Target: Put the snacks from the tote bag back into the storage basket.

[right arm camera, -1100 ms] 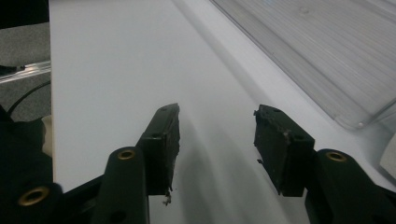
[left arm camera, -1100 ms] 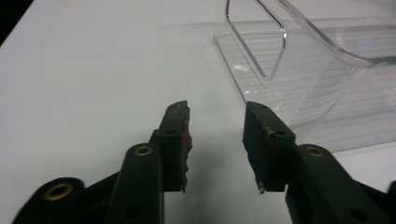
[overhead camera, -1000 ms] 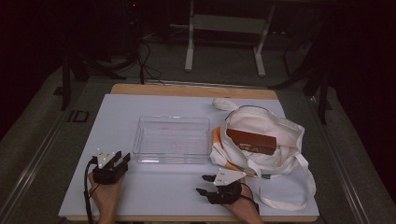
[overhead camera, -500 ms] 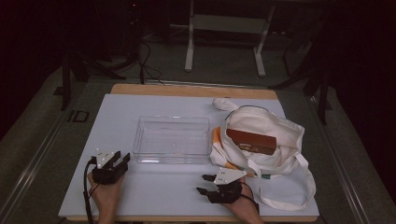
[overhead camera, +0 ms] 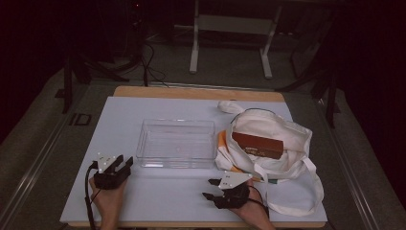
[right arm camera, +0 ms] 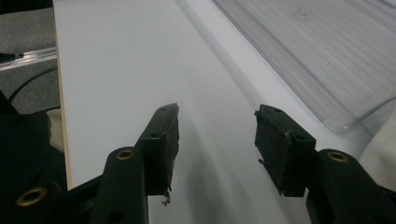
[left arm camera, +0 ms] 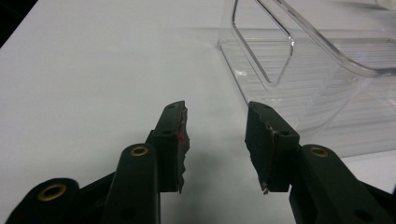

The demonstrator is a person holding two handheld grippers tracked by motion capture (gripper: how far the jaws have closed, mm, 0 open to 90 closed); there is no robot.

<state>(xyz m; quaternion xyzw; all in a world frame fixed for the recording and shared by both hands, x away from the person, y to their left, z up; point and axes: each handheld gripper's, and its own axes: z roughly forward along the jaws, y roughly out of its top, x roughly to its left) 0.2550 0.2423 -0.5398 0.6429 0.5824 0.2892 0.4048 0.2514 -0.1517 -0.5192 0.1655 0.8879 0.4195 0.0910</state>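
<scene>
A clear plastic tray (overhead camera: pixel 176 142) lies empty at the middle of the white table. To its right a white tote bag (overhead camera: pixel 275 143) lies open with a brown box (overhead camera: pixel 257 145) resting in its mouth. My left gripper (overhead camera: pixel 123 164) rests near the front left of the table, open, nothing between its jaws; its own view has the tray's corner (left arm camera: pixel 299 70) just ahead to the right. My right gripper (overhead camera: pixel 209 189) sits near the front edge beside the bag's strap, open and empty, pointing left along the tray's front side (right arm camera: pixel 327 60).
The bag's straps (overhead camera: pixel 306 196) loop over the table's front right. A small white object (overhead camera: pixel 229 106) lies behind the bag. A wooden table edge (overhead camera: pixel 191 92) runs along the back. Beyond are dark floor, cables and a metal stand (overhead camera: pixel 230 43).
</scene>
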